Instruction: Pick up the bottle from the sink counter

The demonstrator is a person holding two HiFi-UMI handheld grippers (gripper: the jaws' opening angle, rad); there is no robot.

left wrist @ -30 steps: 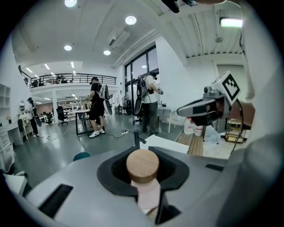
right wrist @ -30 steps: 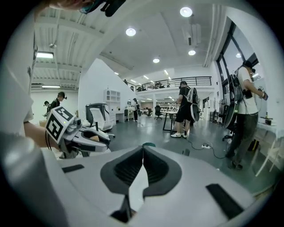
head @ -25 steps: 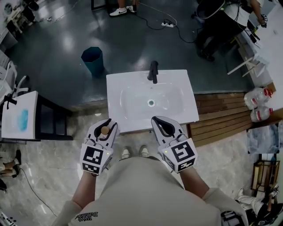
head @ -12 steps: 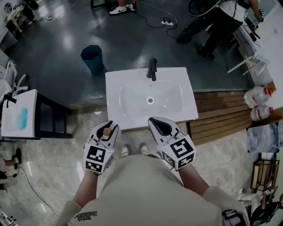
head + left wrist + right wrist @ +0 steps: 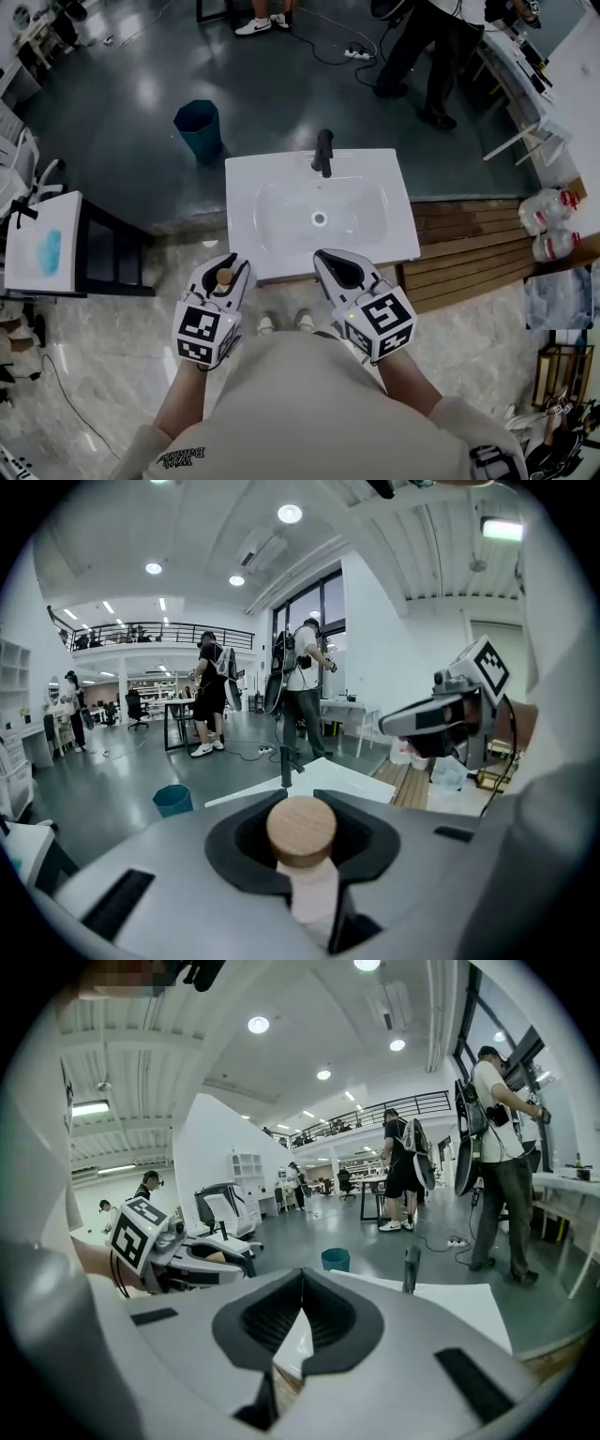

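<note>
A small pale bottle with a round wooden cap (image 5: 224,277) is clamped in my left gripper (image 5: 225,266), held in the air just in front of the white sink counter (image 5: 246,183). In the left gripper view the cap (image 5: 301,831) and the pale neck (image 5: 315,892) sit between the dark pads, which press on both sides. My right gripper (image 5: 339,266) hovers beside it at the counter's front edge. Its jaws meet with nothing between them (image 5: 301,1279). Each gripper shows in the other's view: the right gripper (image 5: 441,726), the left gripper (image 5: 183,1252).
The basin has a black faucet (image 5: 323,152) at its back rim. A teal bin (image 5: 197,126) stands on the floor behind left. A small white table (image 5: 42,246) is at the left, wooden decking with plastic jugs (image 5: 546,221) at the right. People stand at the back.
Both grippers stay almost where they were, the bottle still held in the left one. A person at the back right has walked leftwards.
</note>
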